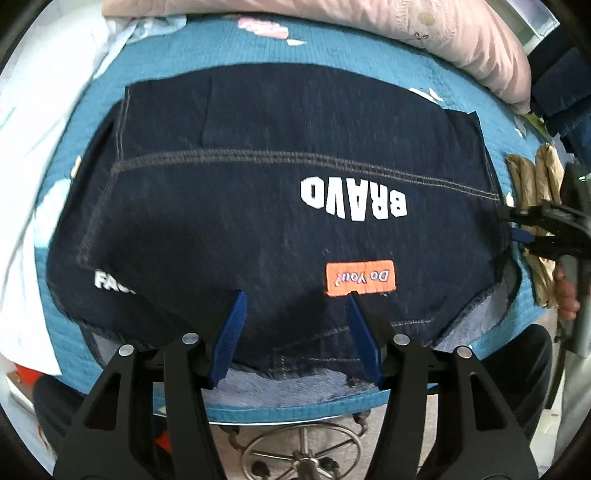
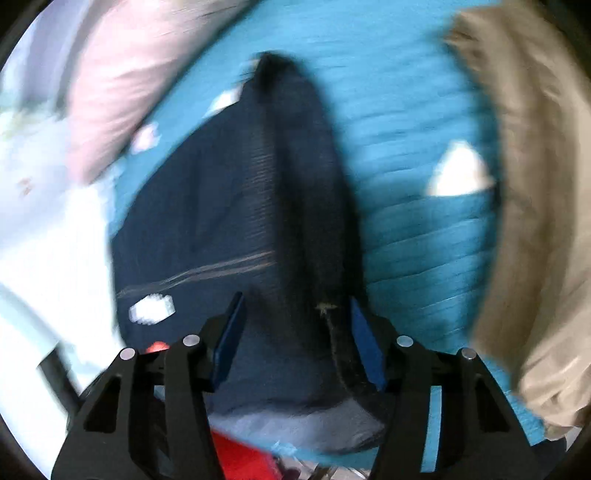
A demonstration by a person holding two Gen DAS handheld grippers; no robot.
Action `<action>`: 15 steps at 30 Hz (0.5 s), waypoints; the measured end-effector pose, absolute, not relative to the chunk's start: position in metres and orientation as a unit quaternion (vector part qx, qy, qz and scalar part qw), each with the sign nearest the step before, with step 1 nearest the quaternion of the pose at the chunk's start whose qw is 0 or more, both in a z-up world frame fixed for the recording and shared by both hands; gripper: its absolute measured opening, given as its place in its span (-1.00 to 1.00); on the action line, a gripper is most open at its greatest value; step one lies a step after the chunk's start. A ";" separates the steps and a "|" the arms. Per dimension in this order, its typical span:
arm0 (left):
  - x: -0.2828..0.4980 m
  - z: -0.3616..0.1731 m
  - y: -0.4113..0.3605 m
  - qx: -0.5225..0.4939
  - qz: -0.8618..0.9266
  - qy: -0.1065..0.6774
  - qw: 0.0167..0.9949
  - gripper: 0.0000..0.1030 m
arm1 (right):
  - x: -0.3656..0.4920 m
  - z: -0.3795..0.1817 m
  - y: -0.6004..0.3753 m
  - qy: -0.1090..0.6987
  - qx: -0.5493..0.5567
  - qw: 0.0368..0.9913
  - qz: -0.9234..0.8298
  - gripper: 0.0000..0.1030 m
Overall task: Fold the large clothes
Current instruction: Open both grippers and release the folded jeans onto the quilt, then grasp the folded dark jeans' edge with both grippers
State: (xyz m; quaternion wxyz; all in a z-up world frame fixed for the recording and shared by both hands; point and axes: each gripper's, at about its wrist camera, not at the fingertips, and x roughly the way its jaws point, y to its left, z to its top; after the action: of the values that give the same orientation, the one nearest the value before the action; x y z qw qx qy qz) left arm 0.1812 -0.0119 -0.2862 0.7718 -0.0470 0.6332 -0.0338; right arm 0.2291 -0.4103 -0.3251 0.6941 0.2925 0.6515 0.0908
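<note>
Left gripper (image 1: 295,299): jaws stand apart over the near hem of the dark denim garment (image 1: 258,206), pads clear of the cloth, gripping nothing.

Right gripper (image 2: 295,306): view badly blurred. A raised fold of the denim lies between the jaws; whether the pads press on it cannot be told.

Surface: a teal quilted cover (image 1: 317,44) bearing pale printed patches.

The garment lies flat on it, folded, white "BRAVO" lettering (image 1: 354,199) and an orange patch (image 1: 360,277) facing up, pale lining showing at the near edge.

Beside it, right: a beige garment (image 1: 532,206).

Far edge: a pink pillow (image 1: 443,33); white bedding (image 1: 40,122) at left.

Below the near edge: a metal wheeled base (image 1: 303,454) on the floor.
</note>
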 end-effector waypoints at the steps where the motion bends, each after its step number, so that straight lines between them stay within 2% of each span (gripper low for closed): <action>1: 0.181 -0.288 -0.012 -0.050 -0.033 0.635 0.771 0.10 | 0.230 -0.331 -0.410 0.649 0.292 0.697 0.088 0.11; 3: 0.182 -0.288 -0.012 -0.054 -0.029 0.632 0.772 0.10 | 0.230 -0.332 -0.407 0.644 0.289 0.703 0.087 0.16; 5: 0.183 -0.287 -0.010 -0.064 -0.029 0.631 0.773 0.10 | 0.231 -0.329 -0.396 0.645 0.274 0.709 0.081 0.35; 6: 0.185 -0.288 -0.009 -0.070 -0.028 0.631 0.772 0.10 | 0.232 -0.327 -0.386 0.645 0.258 0.715 0.077 0.35; 8: 0.190 -0.286 -0.008 -0.072 -0.021 0.631 0.772 0.10 | 0.235 -0.325 -0.374 0.649 0.219 0.726 0.058 0.16; 9: 0.191 -0.284 -0.008 -0.072 -0.020 0.628 0.775 0.10 | 0.234 -0.322 -0.372 0.646 0.221 0.729 0.052 -0.06; 10: 0.194 -0.280 -0.007 -0.074 -0.020 0.623 0.779 0.11 | 0.232 -0.320 -0.372 0.644 0.229 0.728 0.053 -0.41; 11: 0.197 -0.277 -0.006 -0.077 -0.020 0.619 0.781 0.15 | 0.230 -0.316 -0.373 0.642 0.246 0.724 0.059 -0.53; 15: 0.227 -0.266 -0.008 -0.082 -0.017 0.611 0.787 0.17 | 0.228 -0.313 -0.382 0.642 0.285 0.709 0.070 -0.61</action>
State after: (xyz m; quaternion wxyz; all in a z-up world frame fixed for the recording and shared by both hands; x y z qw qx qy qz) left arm 0.2266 -0.0076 -0.2663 0.7870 -0.0822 0.6112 -0.0166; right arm 0.2281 -0.3823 -0.3131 0.7087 0.2847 0.6417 0.0702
